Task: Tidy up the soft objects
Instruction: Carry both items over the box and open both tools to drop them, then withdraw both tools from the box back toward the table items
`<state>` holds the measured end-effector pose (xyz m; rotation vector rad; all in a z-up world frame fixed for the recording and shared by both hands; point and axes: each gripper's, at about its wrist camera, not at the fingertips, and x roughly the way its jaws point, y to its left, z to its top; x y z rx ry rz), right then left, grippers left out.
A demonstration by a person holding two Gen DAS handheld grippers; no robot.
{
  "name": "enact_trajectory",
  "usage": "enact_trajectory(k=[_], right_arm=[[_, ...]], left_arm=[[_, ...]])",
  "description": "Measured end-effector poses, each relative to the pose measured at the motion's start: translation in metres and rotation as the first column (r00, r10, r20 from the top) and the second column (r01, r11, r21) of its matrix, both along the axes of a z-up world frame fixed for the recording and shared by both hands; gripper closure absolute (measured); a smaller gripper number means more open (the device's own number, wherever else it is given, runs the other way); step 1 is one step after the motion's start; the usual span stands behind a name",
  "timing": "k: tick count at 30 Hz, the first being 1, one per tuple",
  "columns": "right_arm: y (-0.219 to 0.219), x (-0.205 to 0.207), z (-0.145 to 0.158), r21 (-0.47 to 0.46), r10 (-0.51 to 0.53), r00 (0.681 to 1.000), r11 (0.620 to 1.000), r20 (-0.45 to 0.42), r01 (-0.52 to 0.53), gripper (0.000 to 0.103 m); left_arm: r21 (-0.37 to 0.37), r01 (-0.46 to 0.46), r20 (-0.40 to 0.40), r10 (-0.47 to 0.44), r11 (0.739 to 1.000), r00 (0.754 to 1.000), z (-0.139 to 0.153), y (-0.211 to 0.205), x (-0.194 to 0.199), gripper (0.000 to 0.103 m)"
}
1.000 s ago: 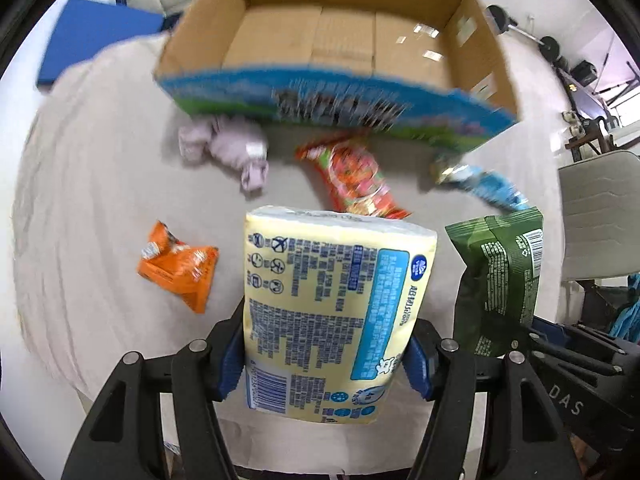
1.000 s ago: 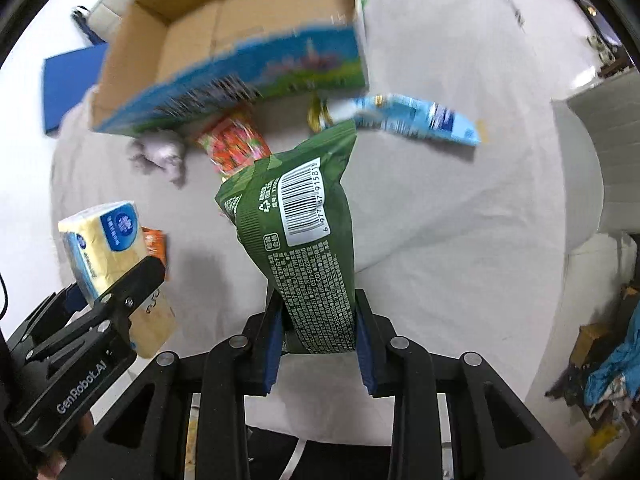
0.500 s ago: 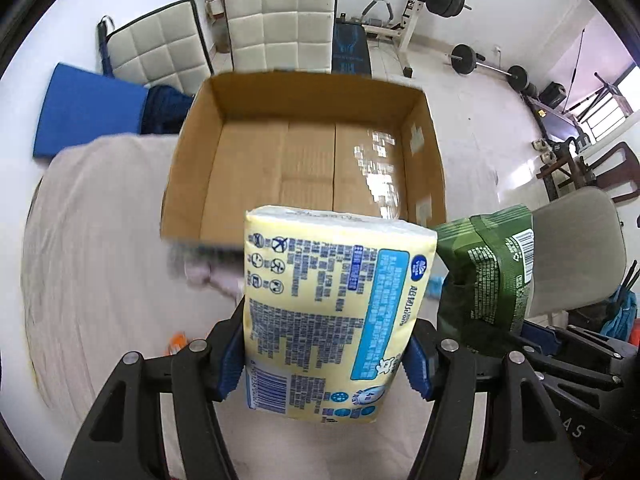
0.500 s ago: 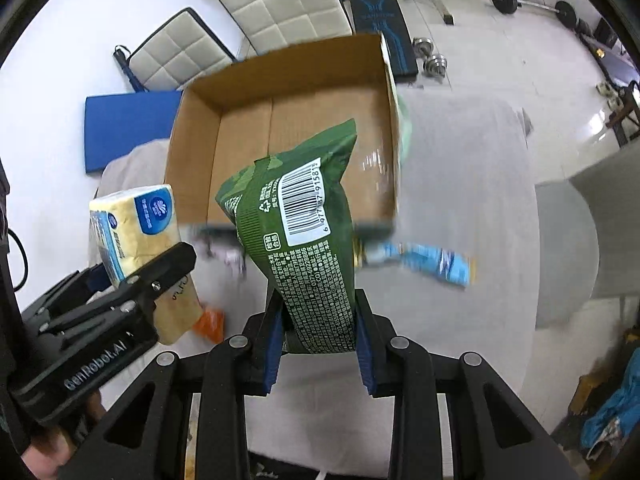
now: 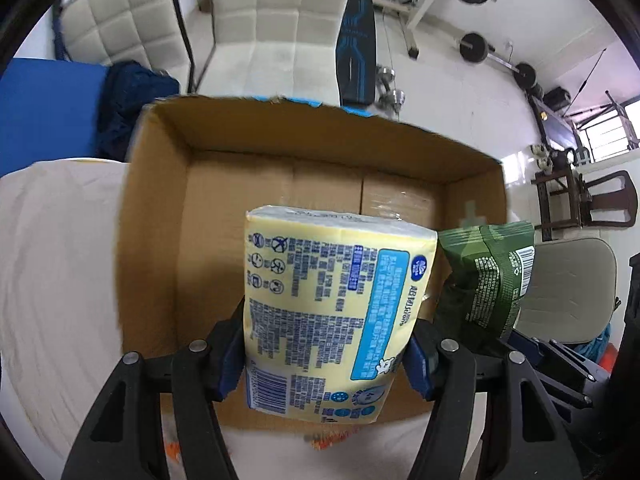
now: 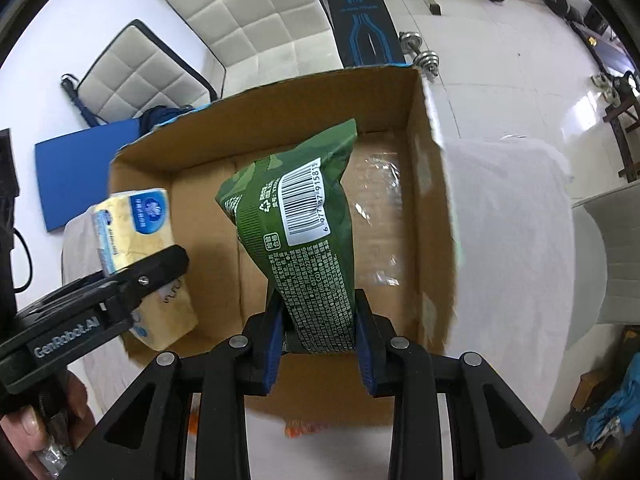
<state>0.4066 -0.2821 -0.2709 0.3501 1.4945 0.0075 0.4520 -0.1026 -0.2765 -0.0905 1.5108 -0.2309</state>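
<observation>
My left gripper [image 5: 326, 354] is shut on a yellow tissue pack [image 5: 324, 304] and holds it above the open cardboard box [image 5: 160, 208]. My right gripper [image 6: 318, 346] is shut on a green snack bag [image 6: 308, 232], also above the box [image 6: 432, 208]. The two packs hang side by side: the green bag [image 5: 486, 280] shows right of the tissue pack in the left wrist view, and the tissue pack [image 6: 136, 236] shows at the left in the right wrist view. The box floor under them is bare cardboard.
The box stands on a table under a white cloth [image 5: 52, 264]. An orange wrapper [image 6: 308, 428] peeks out at the box's near edge. White padded chairs [image 6: 256, 20], a blue mat [image 6: 76, 172] and gym weights [image 6: 424, 56] stand on the floor beyond.
Both grippers have moved forward from above the table's loose packets to above the open box, each still holding its pack. The packets on the cloth have dropped out of view.
</observation>
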Motion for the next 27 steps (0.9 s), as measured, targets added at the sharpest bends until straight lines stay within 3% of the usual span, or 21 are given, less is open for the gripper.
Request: enact_trajectory(k=[8, 15, 17, 19, 26, 27], right_arm=[[0.010, 0.039, -0.062, -0.020, 0.014, 0.998, 1.000, -0.057, -0.015, 0.070], [0.026, 0.047, -0.082, -0.072, 0.038, 0.996, 0.996, -0.085, -0.044, 0.068], [0.032, 0.045, -0.082, -0.102, 0.049, 0.995, 0.993, -0.084, -0.057, 0.054], [0.034, 0.044, -0.080, -0.107, 0.044, 0.996, 0.993, -0.078, -0.052, 0.032], [0.042, 0.031, -0.061, -0.140, 0.046, 0.996, 0.989, -0.073, -0.056, 0.031], [0.045, 0.028, -0.057, -0.147, 0.045, 0.996, 0.988, -0.074, -0.056, 0.026]], left_arm=[[-0.036, 0.004, -0.089, -0.008, 0.999, 0.996, -0.058, -0.008, 0.029, 0.040], [-0.045, 0.057, -0.119, -0.062, 0.997, 0.991, -0.084, -0.019, 0.035, 0.039], [-0.035, 0.045, -0.132, -0.049, 0.998, 0.990, -0.088, -0.017, 0.039, 0.039], [-0.024, 0.030, -0.136, -0.033, 0.999, 0.990, -0.087, -0.015, 0.038, 0.040], [0.035, 0.052, -0.065, -0.050, 0.998, 0.997, -0.055, -0.010, 0.025, 0.035], [0.044, 0.051, -0.052, -0.049, 0.998, 0.997, -0.049, -0.007, 0.023, 0.035]])
